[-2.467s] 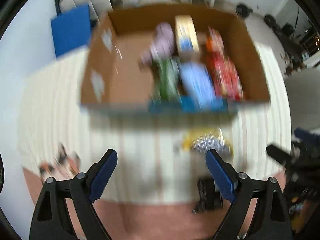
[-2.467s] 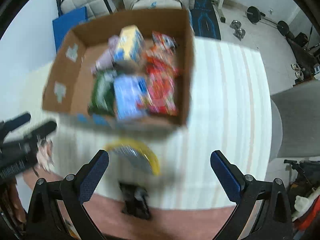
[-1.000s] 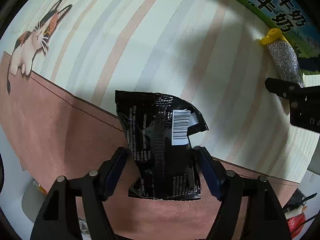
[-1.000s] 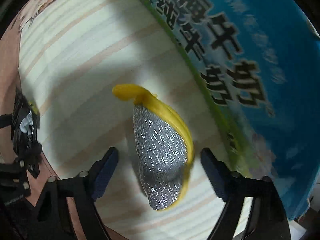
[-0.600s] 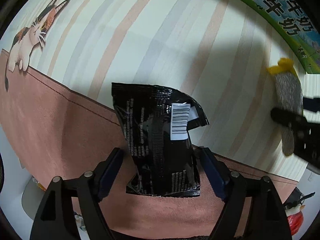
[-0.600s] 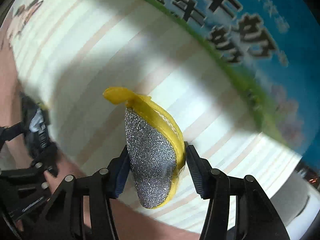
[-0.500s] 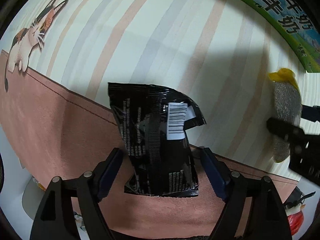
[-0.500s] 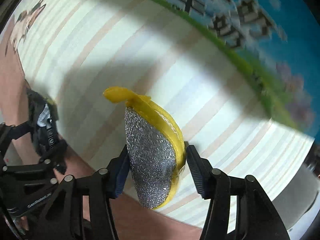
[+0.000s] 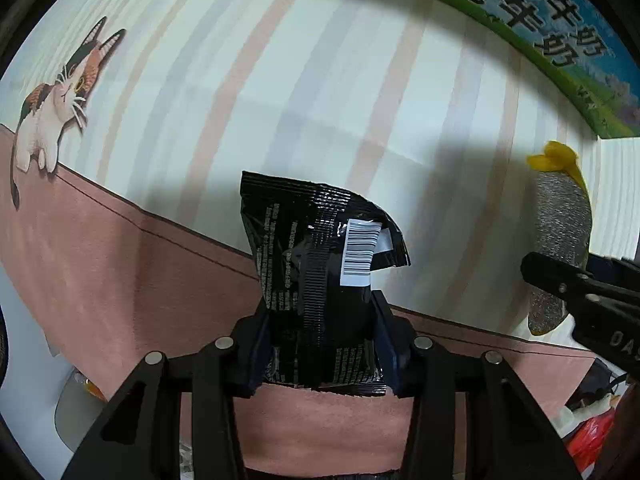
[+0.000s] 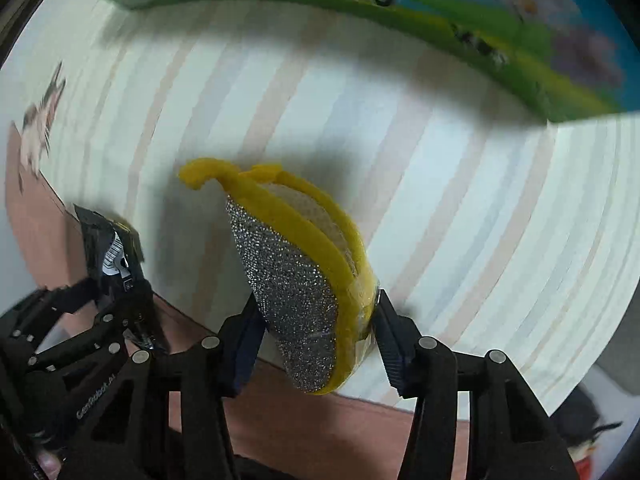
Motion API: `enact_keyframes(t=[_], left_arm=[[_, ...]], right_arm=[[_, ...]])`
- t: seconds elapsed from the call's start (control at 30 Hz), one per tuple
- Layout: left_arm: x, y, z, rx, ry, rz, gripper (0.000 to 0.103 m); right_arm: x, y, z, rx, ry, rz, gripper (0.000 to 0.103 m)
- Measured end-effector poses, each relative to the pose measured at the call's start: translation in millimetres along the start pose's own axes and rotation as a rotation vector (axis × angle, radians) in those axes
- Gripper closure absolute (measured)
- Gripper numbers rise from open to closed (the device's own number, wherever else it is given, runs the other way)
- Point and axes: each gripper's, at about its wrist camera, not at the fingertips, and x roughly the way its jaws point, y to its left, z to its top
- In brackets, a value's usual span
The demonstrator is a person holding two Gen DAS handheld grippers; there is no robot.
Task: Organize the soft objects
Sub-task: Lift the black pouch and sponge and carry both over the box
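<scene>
My left gripper (image 9: pixel 320 320) is shut on a black snack packet (image 9: pixel 320 264) with a white barcode label, held over the front edge of the striped tablecloth (image 9: pixel 280 80). My right gripper (image 10: pixel 316 320) is shut on a yellow-and-silver scouring sponge (image 10: pixel 300 280), lifted a little above the cloth. The sponge also shows in the left wrist view (image 9: pixel 560 232) at the right, with the right gripper's black frame in front of it. The black packet (image 10: pixel 108 248) and left gripper show at the left of the right wrist view.
The cardboard box's printed blue-and-green side (image 9: pixel 540 20) stands close behind, across the top (image 10: pixel 440 12). A cat picture (image 9: pixel 56 108) is on the cloth at the left. The cloth's pink border (image 9: pixel 120 280) hangs over the near table edge.
My left gripper has closed on the black packet, which was lying between open fingers. My right gripper, shut on the sponge since 0.6 s ago, has lifted it back from the box.
</scene>
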Motion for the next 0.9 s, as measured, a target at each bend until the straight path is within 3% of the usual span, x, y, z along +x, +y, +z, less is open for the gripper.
enact_keyframes(t=[0.23,0.37,0.43,0.57,0.67,0.9], left_arm=[[-61,-8,8,0.024,-0.062,-0.089,0.061],[-119,-11,30,0.093,-0.134,-0.152,0.061],[-153,-18,50,0.144,-0.176,-0.158,0.061],[-212,-29,115,0.216,-0.237,-0.134,0.061],[-233,-43,172,0.264,-0.281,-0.057,0.061],[-222,-76,279,0.358,-0.203,0.045,0.061]], right_arm=[[-60,-32,-14,0.080,-0.069,0.166,0.050],[-137,-41,-18,0.121,-0.174,0.269,0.050],[-171,-46,-4,0.143,-0.217,0.306,0.050],[-223,-55,27,0.223,-0.302,0.385,0.050],[-226,-37,57,0.303,-0.336,0.453,0.050],[-195,-4,128,0.461,-0.348,0.500,0.050]])
